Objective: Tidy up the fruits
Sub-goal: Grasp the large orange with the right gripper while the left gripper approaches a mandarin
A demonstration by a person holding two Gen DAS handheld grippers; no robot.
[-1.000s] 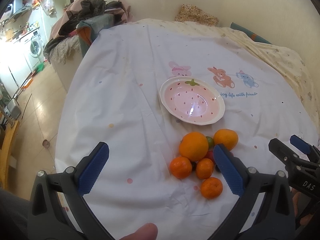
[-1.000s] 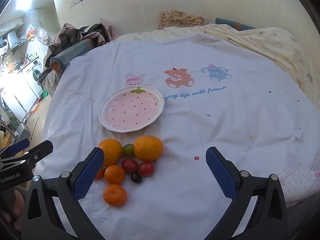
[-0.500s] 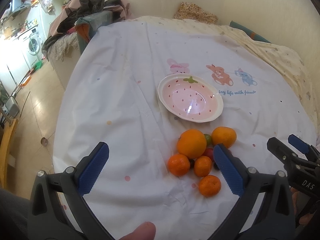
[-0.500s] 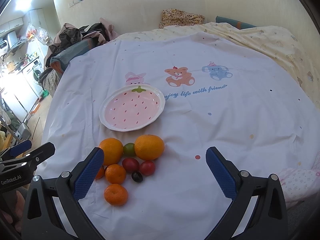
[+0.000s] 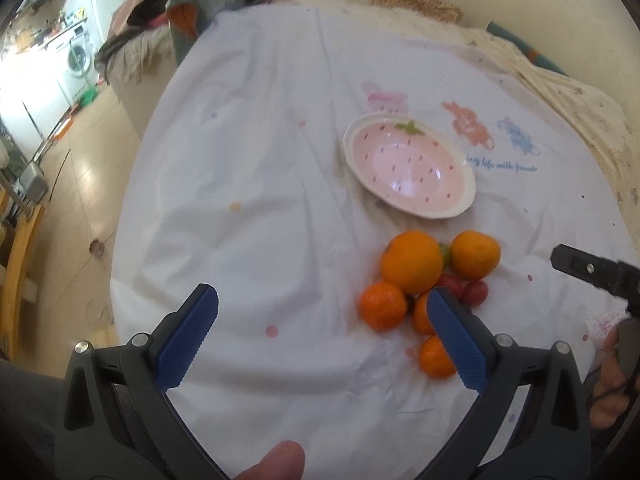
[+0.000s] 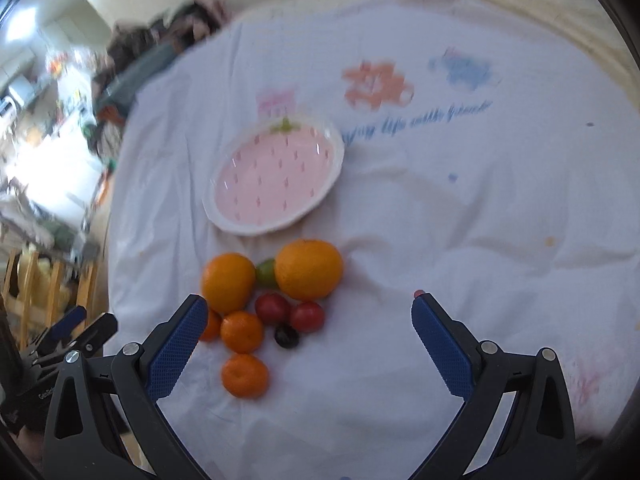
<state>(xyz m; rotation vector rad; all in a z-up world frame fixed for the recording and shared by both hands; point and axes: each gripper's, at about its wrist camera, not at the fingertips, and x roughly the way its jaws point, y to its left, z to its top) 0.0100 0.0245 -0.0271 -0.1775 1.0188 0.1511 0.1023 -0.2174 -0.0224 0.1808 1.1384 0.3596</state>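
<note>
Both my left tongs (image 5: 322, 334) and right tongs (image 6: 306, 342) are spread wide, holding nothing. The fruit pile (image 6: 272, 304) sits just below the pink plate (image 6: 276, 178). I think I'm reaching in; next I must pinch one fruit, though the picture is blurry.

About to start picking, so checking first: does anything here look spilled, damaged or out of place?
Nothing looks spilled or damaged. The strawberry plate sits upright and empty on the white cloth, slightly wrinkled. All the fruit lies loose in a tight cluster beside it, oranges touching the tomatoes. Both grippers are open and empty.
</note>
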